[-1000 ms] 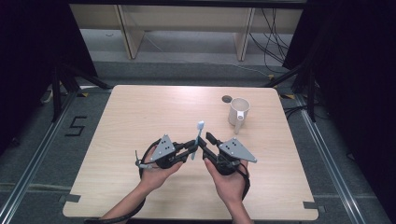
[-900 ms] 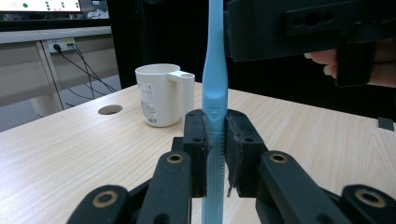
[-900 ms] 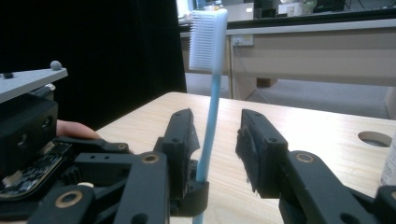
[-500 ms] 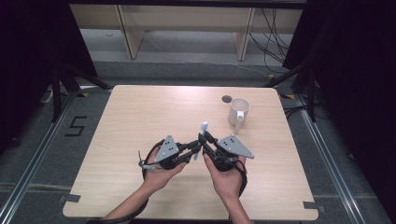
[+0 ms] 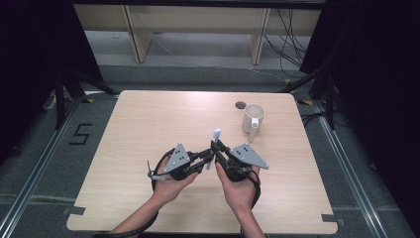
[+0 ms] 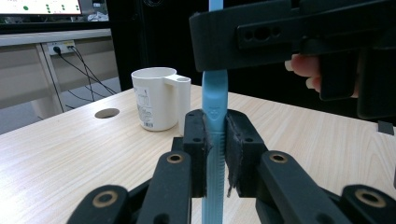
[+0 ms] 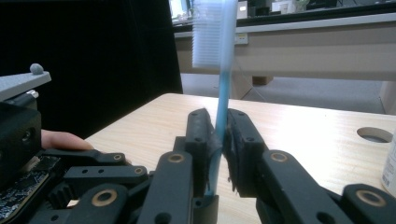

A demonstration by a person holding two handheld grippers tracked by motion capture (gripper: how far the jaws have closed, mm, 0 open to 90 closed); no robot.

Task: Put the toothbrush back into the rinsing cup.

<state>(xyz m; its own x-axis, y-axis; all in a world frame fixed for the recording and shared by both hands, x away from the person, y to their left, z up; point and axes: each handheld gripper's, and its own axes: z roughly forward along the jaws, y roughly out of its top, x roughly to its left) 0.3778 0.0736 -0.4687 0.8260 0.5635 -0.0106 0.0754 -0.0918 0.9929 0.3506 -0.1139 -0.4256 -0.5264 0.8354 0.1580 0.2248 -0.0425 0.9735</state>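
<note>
High view: above the bench [image 5: 148,119], my left tongs [image 5: 207,159] and right tongs [image 5: 215,147], just closing, both pinch the upright toothbrush [image 5: 216,135]; uneven pulls could twist it loose

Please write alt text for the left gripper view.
A blue toothbrush stands upright, clamped between the left gripper's black jaws, with the right gripper across it higher up. A white cup stands behind on the wooden table.
</note>
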